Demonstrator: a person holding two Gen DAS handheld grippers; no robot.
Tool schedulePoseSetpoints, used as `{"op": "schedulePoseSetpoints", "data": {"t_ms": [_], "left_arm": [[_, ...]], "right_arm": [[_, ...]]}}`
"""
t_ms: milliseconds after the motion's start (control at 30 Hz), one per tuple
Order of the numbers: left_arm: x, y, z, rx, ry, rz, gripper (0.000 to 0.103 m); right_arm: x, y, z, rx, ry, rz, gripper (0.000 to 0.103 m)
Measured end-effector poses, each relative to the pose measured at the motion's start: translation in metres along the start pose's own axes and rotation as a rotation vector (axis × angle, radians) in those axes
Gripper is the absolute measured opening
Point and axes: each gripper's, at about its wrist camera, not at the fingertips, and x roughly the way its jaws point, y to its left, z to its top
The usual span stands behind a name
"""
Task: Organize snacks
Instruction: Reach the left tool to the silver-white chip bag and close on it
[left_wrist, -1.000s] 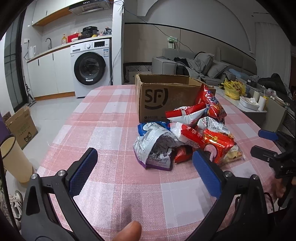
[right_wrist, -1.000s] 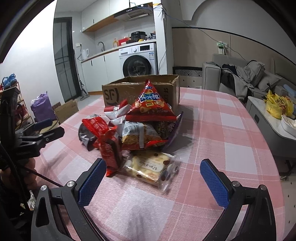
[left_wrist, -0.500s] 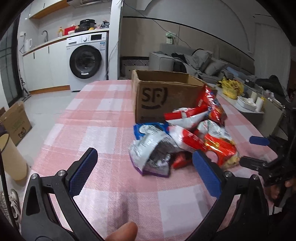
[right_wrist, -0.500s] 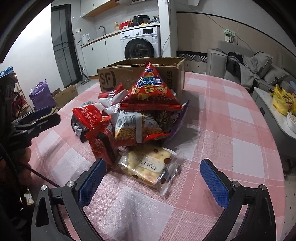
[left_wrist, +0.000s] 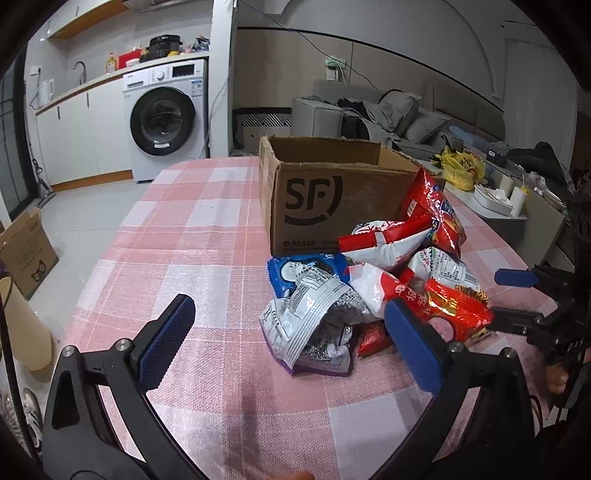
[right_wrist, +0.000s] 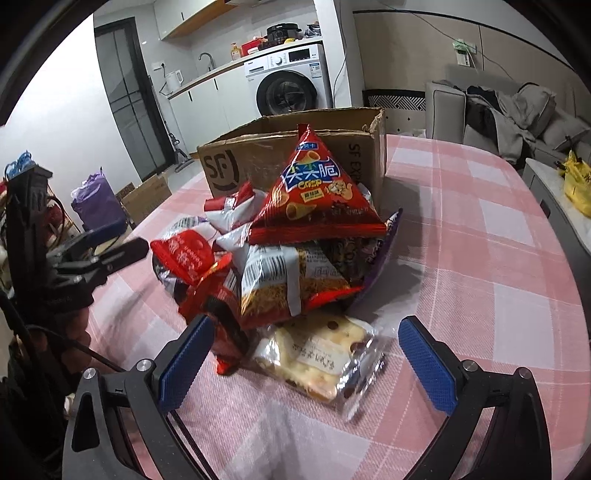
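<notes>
On table: snack pile, both hand-held grippers spread, empty.

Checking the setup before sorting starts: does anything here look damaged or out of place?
The cardboard box has a torn, ragged rim at its near corner. The snack packets lie heaped on the tablecloth against it, not inside.

On the pink-and-white checked tabletop, a heap of crinkled foil snack bags — just before the open brown cardboard box. Atop the heap, a red triangular crisp packet, leaning against the box. At the heap's near edge in the right wrist view, a clear-wrapped pale cake slice — flat on the cloth.
</notes>
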Motion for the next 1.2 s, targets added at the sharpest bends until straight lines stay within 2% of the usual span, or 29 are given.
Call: {"op": "schedulePoseSetpoints", "data": {"t_ms": [300,700,1000,1167,1200], "left_arm": [[0.019,0.005,0.005,0.02,0.033,-0.03,0.102],[0.029,0.018,0.003,0.034,0.084,-0.032,0.102],[0.046,0.004,0.003,0.097,0.131,-0.079,0.102],[0.061,0.0,0.005,0.104,0.16,-0.092,0.096],[0.063,0.0,0.006,0.103,0.167,-0.097,0.093]], "right_arm": [[0.017,-0.008,0.018,0.034,0.018,0.039,0.096],[0.037,-0.01,0.03,0.034,0.048,0.098,0.088],[0.041,-0.009,0.034,0.013,0.056,0.125,0.085],[0.043,-0.01,0.036,0.008,0.058,0.136,0.085],[0.044,-0.011,0.037,0.003,0.058,0.137,0.085]]}}
